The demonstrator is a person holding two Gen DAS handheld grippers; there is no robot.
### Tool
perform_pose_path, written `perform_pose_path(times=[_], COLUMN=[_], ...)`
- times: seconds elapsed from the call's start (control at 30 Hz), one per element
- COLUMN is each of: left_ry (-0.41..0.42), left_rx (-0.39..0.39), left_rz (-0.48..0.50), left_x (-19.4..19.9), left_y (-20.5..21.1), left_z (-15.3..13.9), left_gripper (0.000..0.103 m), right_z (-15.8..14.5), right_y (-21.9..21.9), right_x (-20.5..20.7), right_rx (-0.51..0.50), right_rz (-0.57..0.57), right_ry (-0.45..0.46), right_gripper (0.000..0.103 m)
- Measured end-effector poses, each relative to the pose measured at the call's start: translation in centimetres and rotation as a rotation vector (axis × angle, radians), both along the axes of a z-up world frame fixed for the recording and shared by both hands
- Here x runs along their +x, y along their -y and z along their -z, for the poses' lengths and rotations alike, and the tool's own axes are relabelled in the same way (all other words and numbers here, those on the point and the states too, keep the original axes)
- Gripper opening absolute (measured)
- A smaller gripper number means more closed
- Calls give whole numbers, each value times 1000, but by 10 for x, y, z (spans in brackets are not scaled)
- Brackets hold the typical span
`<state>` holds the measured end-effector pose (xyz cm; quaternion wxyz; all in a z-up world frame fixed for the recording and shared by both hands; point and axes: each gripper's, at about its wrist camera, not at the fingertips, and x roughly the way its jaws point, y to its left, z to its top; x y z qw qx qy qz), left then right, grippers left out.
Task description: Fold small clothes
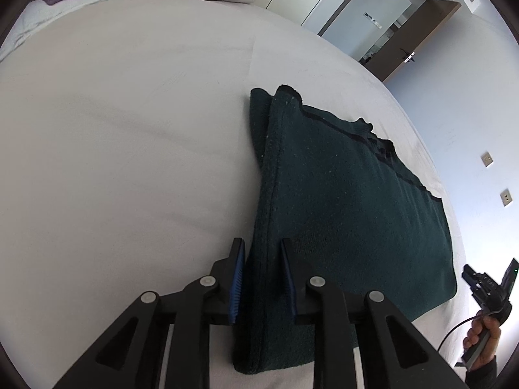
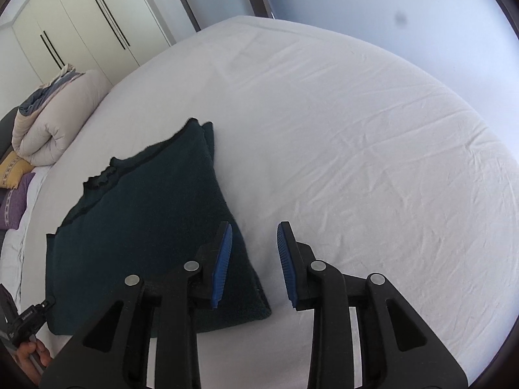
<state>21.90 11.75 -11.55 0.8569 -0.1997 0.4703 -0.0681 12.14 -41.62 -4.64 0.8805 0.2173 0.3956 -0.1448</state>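
Observation:
A dark green knitted garment (image 1: 350, 194) lies folded on the white bed sheet (image 1: 113, 146). My left gripper (image 1: 261, 243) is open, and its blue-padded jaws straddle the garment's folded left edge near its front corner. In the right wrist view the same garment (image 2: 146, 220) lies to the left. My right gripper (image 2: 254, 227) is open and empty, just above the sheet at the garment's right edge. Its left finger (image 2: 222, 259) overlaps the cloth's corner in the view. The right gripper also shows at the far right of the left wrist view (image 1: 486, 288), held by a hand.
A rolled beige duvet (image 2: 52, 123) and purple and yellow cushions (image 2: 13, 201) lie at the head of the bed. Wardrobe doors (image 2: 81, 22) and a brown door (image 1: 418, 39) stand beyond the bed. The bed edge runs close behind the garment (image 1: 434, 162).

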Motion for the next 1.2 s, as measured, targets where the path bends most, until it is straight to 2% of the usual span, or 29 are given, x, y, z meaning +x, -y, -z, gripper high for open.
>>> perform_pose_path(times=[0.07,0.13,0.2,0.23,0.27,0.33,0.4,0.47,0.5,0.57,0.63,0.67,0.73,0.8,0.9,0.97,1.03,1.07,1.13,1.2], left_ry=[16,60,116,159,220,309,360,350,314,154,158,134,123,95,76,40,26,36,82,141], left_rx=[136,263,353,361,326,236,226,262,281,303,256,270,280,307,290,287,237,239,278,318], left_rz=[-22,-57,-92,-110,-109,-50,41,109,130,148,125,121,92,70,53,0,-18,-36,-83,-101], left_x=[-5,-9,-12,-14,-17,-15,-6,5,12,28,25,23,16,7,0,-1,-4,-5,-11,-16], left_y=[7,13,16,16,17,22,44,66,75,77,67,66,57,49,37,27,17,14,12,17], left_z=[-10,-22,-36,-43,-50,-62,-63,-53,-41,-6,-5,-9,-13,-7,-7,-5,-3,-6,-16,-26], left_gripper=[49,52,52,52,52,52,52,53,53,53,49,46,46,46,46,59,59,59,59,58], right_z=[-13,-24,-27,-24,-19,-5,14,36,46,65,71,72,71,70,66,63,58,53,36,24], right_y=[-13,-30,-48,-60,-75,-108,-139,-167,-180,-196,-192,-185,-163,-131,-78,-41,-13,-6,-9,-28], right_x=[0,4,11,17,23,37,50,62,67,71,70,70,66,59,39,27,12,7,3,14], right_rx=[-5,-18,41,90,136,207,266,330,351,352,377,402,396,396,401,411,420,423,366,355], right_rz=[-31,-70,-132,-183,-240,-353,-427,-495,-526,-546,-542,-532,-484,-424,-287,-181,-67,-37,-17,-75], right_ry=[25,52,84,88,86,66,35,-6,-26,-68,-38,-27,-4,17,65,102,120,132,153,172], right_gripper=[28,28,28,28,28,28,28,28,28,28,28,27,27,25,21,21,21,21,25,25])
